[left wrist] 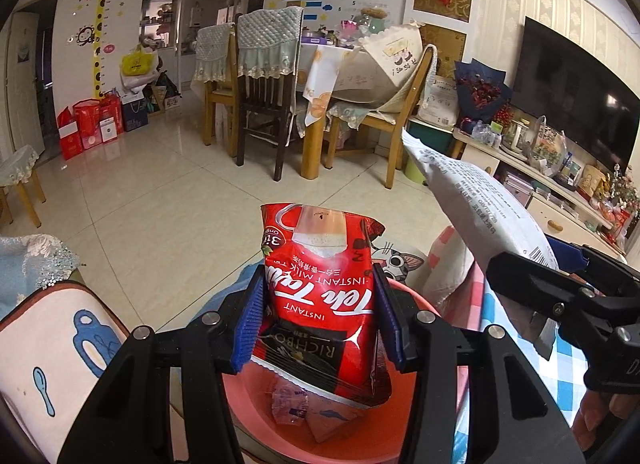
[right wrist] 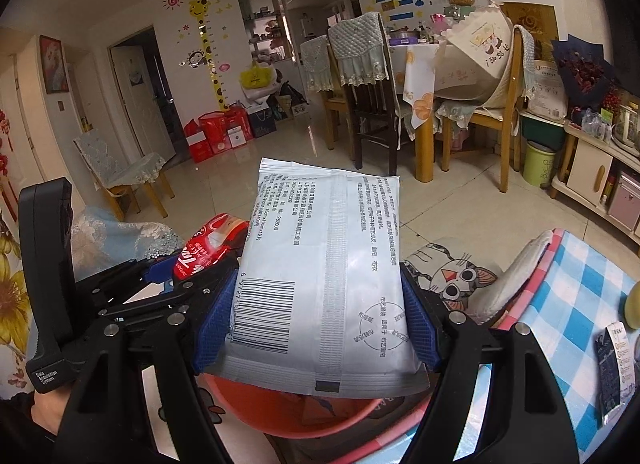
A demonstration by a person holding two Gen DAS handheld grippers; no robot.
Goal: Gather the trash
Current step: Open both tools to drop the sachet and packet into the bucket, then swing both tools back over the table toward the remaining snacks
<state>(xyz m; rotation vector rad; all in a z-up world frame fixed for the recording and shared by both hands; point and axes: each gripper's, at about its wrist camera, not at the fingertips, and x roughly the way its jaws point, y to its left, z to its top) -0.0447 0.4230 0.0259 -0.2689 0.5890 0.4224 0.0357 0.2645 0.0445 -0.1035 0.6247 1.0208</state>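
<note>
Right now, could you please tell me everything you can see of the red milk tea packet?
The red milk tea packet is a glossy, crinkled foil pouch printed "Instant Milk Tea", with a cup picture and a black band. It stands upright but upside down, pinched at both edges by the left gripper and its blue fingers, above the pink basin.

Black tongs (left wrist: 319, 318) with ribbed blue pads (left wrist: 251, 320), silver screws, white "Data Acquisition System" lettering.

Background: dining table (left wrist: 352, 75) under a patterned cloth with covered chairs (left wrist: 264, 63) around it, giraffe height chart (left wrist: 102, 27) on the wall, red gift bags (left wrist: 86, 123) on the tile floor (left wrist: 160, 191), TV (left wrist: 576, 95) above a cluttered cabinet, cat-print mat (right wrist: 452, 276), blue-check cloth (right wrist: 576, 296).
</note>
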